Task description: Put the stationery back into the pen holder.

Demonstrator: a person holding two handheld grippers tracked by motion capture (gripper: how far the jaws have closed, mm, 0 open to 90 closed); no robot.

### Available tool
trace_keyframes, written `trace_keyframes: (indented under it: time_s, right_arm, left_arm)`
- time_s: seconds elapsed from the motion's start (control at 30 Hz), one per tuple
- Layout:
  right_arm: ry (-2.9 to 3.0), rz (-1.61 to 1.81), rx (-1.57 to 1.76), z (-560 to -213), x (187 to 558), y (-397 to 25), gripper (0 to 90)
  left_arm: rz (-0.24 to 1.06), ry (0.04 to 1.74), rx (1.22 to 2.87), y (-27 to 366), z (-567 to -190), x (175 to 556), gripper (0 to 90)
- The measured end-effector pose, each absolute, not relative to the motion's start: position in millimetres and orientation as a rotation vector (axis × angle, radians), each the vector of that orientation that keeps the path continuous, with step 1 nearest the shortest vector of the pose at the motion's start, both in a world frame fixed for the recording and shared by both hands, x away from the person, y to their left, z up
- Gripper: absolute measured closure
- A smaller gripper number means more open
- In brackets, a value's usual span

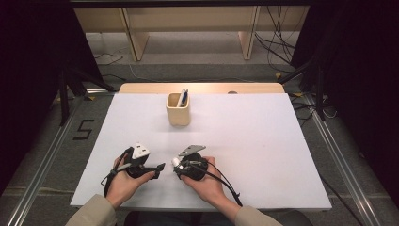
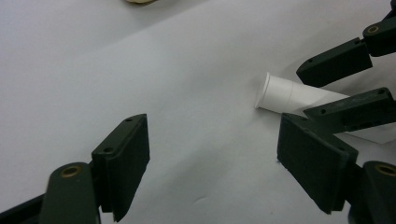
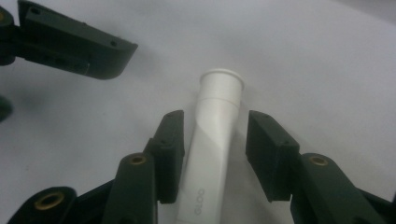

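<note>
Resting near the front edge of the white table (image 1: 263,141), the right gripper (image 3: 212,154) straddles a white tube (image 3: 212,140) lying flat, jaws slack beside it, not pinching. The left gripper (image 2: 212,158) sits just left, spread wide, clasping nothing. Farther back, mid-table, a wooden pen cup (image 1: 178,109) holds a pen. Beyond lie grey floor, cables and wooden shelving (image 1: 188,28).

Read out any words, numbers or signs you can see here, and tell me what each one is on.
"5": black figure on the grey floor left of the table.
"GLOO", pale raised letters, as best I can read them: on the white tube between the right gripper jaws.
Item in the wooden cup: any print is too small to read.
</note>
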State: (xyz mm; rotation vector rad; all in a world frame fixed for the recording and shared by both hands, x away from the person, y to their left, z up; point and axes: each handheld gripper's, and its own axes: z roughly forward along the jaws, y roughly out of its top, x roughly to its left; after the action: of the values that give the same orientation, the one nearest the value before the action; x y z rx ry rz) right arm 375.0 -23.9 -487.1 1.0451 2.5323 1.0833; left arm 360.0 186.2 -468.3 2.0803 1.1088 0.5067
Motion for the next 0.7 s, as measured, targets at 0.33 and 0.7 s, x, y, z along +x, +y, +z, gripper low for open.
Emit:
trace_keyframes:
  time_s: [0.33,0.7]
  right_arm:
    - [2.547,1.013,1.051,-488.6,370.2,-21.8,63.0]
    - [2.541,0.997,1.076,-488.3,371.1,-21.8,69.5]
  left_arm:
    - [0.510,1.112,2.082,186.8,-469.2,360.7,25.6]
    - [0.508,1.117,2.087,187.0,-470.9,361.6,26.2]
